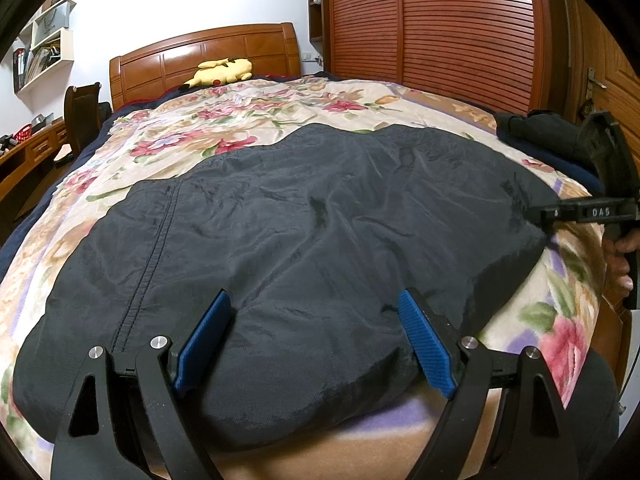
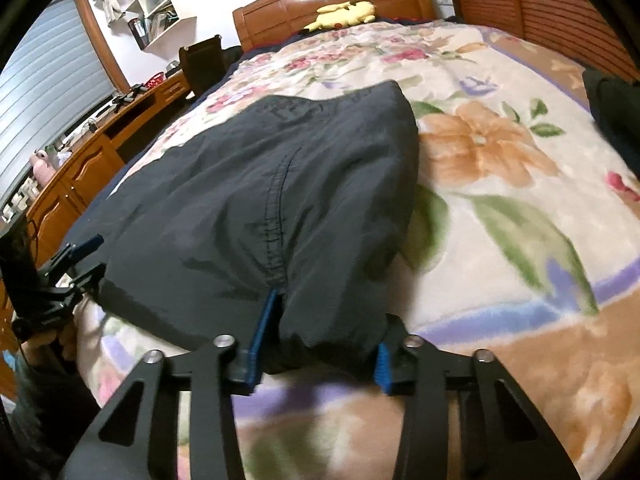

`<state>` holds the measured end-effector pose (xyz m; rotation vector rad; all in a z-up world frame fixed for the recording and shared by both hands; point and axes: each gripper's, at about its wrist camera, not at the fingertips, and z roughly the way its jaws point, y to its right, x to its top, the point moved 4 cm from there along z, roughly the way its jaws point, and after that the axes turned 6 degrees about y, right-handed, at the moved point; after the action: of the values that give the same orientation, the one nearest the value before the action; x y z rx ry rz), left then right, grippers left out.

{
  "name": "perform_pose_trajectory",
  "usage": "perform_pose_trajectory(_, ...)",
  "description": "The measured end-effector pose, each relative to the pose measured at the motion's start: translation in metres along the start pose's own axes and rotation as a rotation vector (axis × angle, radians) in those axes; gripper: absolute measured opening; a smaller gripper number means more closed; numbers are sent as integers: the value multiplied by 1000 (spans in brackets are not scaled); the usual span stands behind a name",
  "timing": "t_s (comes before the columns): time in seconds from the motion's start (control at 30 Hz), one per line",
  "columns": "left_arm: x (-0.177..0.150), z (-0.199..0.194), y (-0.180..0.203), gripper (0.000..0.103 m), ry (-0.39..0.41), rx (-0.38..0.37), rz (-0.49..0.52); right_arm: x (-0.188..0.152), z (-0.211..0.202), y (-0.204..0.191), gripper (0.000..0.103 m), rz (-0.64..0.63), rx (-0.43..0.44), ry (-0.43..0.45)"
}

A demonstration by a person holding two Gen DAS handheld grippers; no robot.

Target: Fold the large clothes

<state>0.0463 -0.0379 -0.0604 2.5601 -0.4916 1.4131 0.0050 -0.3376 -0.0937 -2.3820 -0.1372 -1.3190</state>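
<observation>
A dark garment (image 1: 304,248) lies spread across the near half of a bed covered with a floral blanket (image 1: 240,120), its near hem at the foot edge of the bed.

The left hand-held gripper (image 1: 316,340) sits at that near hem with its blue pads (image 1: 426,352) spread wide; the cloth lies between and under them, but the pads do not pinch it.

The right hand-held gripper (image 2: 320,340) is at the garment's right end near the foot edge. Its jaws are partly closed, with a bunched fold of the dark cloth, just beside a stitched seam (image 2: 276,216), between the blue pads (image 2: 262,344), which press in on it from both sides. The right wrist view is slightly blurred.

A yellow plush toy (image 1: 224,72) lies at the head of the bed against the wooden headboard (image 1: 208,52). A dark folded pile (image 1: 536,128) rests at the bed's right edge, well apart from the garment.
</observation>
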Motion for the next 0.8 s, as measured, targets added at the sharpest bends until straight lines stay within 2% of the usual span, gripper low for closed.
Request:
perform_pose_trajectory(0.17, 0, -1, 0, 87, -3, -1, -6, 18, -23, -15, 27, -32, 0, 93)
perform_pose_trajectory(0.37, 1, -3, -2, 87, -1, -12, -17, 46, -45, -52, 24, -118, 16, 177)
perform_pose_trajectory(0.6, 0, -5, -5, 87, 2, -28, -23, 61, -46, -87, 23, -187, 39, 210)
perform_pose_trajectory(0.8, 2, -8, -8, 87, 8, -40, -33, 62, -40, -91, 23, -216, 47, 215)
